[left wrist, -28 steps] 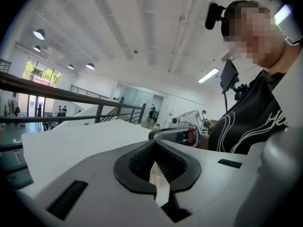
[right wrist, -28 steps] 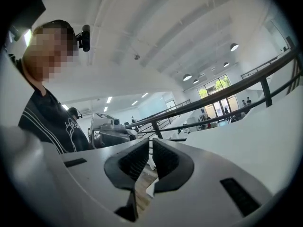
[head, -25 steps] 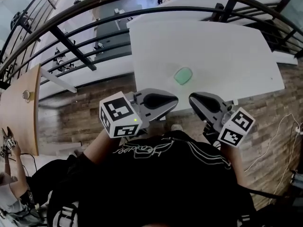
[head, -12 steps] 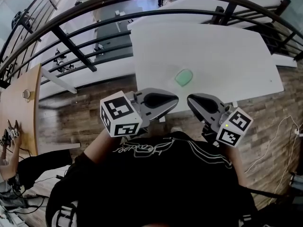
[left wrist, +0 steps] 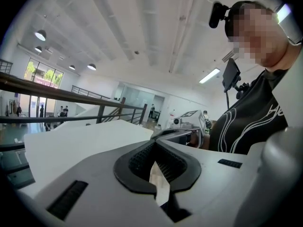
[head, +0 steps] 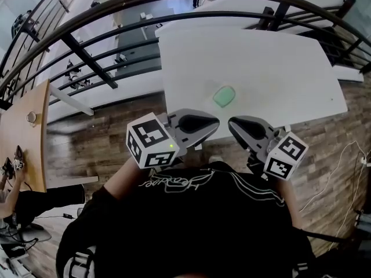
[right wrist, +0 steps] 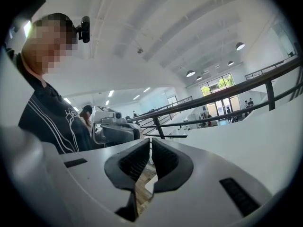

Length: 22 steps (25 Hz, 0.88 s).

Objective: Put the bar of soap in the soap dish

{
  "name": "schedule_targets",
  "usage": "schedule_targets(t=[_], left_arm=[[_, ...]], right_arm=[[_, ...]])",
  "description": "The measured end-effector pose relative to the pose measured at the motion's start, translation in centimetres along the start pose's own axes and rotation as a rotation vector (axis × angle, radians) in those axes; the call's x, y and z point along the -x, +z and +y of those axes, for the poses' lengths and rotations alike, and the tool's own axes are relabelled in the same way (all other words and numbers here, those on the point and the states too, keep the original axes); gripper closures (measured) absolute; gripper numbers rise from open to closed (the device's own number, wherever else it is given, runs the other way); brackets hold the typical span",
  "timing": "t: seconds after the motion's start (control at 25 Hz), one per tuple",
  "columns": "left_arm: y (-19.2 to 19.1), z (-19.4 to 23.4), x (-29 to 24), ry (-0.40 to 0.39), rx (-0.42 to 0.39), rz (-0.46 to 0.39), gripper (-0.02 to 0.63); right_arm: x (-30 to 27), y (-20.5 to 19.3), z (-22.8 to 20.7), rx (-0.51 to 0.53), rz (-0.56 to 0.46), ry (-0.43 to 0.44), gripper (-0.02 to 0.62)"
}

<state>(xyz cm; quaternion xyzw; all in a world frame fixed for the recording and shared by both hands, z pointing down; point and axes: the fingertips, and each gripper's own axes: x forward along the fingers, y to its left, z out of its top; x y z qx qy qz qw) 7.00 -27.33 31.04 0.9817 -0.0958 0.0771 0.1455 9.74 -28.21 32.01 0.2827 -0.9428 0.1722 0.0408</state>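
Currently: left gripper [head: 213, 124], jaws together, empty; right gripper [head: 232, 126], jaws seemingly together, empty; green oval [head: 224, 95], possibly the soap dish, near table [head: 278, 57] front edge.

The left gripper [left wrist: 155, 143] has its jaws closed tip to tip, with nothing between them. Just beyond, toward 1 o'clock, sits the right gripper [left wrist: 177, 132]. A white table [left wrist: 80, 143] spreads at 9 o'clock under a dark railing [left wrist: 61, 90]. The person's black shirt [left wrist: 251, 122] fills 3 o'clock.
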Motion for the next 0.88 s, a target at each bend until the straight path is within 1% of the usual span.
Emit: schedule_targets(t=[0.4, 0.64, 0.88], left_arm=[[-0.1, 0.6, -1.0, 0.002, 0.013, 0.009, 0.598], [-0.3, 0.4, -1.7, -0.009, -0.016, 0.021, 0.598], [-0.7, 0.2, -1.4, -0.016, 0.012, 0.023, 0.598]], right_arm=[[0.2, -0.1, -0.8, -0.01, 0.003, -0.006, 0.571], [0.2, -0.3, -1.5, -0.018, 0.007, -0.009, 0.571], [0.1, -0.4, -1.1, -0.019, -0.001, -0.004, 0.571]])
